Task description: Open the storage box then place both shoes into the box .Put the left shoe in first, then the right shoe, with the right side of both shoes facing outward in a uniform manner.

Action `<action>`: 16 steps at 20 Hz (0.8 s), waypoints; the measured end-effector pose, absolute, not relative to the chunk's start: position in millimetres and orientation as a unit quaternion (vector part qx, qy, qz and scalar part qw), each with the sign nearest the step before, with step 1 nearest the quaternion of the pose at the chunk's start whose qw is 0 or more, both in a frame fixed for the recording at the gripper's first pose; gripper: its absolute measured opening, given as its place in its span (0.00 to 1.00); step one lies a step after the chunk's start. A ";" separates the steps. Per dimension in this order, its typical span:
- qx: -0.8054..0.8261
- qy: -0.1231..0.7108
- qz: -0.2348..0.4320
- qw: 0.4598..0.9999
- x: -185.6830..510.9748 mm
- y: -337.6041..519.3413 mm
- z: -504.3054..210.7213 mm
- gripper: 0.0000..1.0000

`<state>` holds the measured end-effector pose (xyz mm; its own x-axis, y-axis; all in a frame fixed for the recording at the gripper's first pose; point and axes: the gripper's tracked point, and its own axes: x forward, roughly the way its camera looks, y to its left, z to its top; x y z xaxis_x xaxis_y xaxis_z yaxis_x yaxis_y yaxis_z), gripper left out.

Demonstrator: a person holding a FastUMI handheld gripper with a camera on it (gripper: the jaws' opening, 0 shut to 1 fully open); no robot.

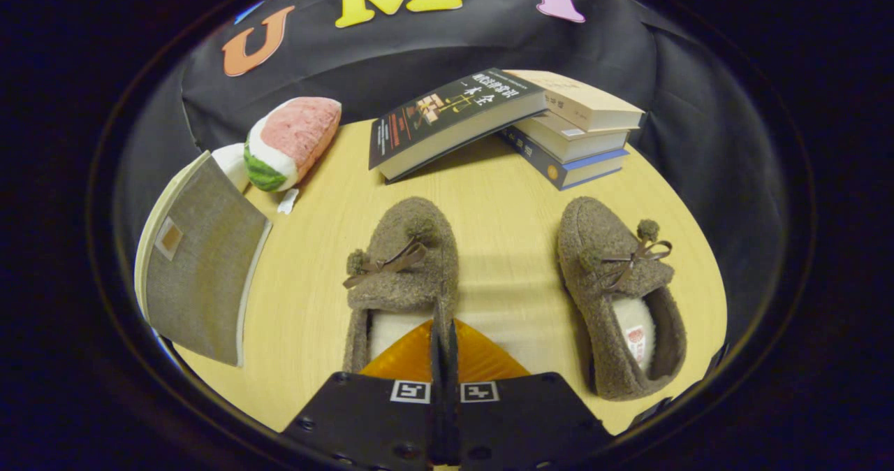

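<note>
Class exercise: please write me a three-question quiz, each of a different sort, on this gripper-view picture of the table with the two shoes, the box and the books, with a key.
1. True or false: the gripper has its fingers closed on the side wall of the left shoe.
2. Multiple choice: what lies beyond the storage box, beside the books?
A. a watermelon-slice plush
B. a mug
C. a ball
3. Fill in: the black-covered book leans on a ____ of books.

Key
1. True: both fingers pinch the shoe's wall; the right shoe lies free on the table.
2. A
3. stack
</note>
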<state>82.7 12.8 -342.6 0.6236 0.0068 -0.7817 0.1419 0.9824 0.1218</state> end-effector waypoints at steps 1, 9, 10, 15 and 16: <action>0.102 0.432 -0.039 0.895 81.7 16.3 -337.8 0.00; 0.198 0.393 -0.019 0.898 79.8 69.2 -254.0 0.00; 0.209 0.381 -0.015 0.900 81.7 78.9 -236.3 0.00; 0.265 0.337 0.015 0.903 93.8 140.5 -156.8 0.00; 0.273 0.330 0.019 0.903 97.2 154.5 -144.4 0.00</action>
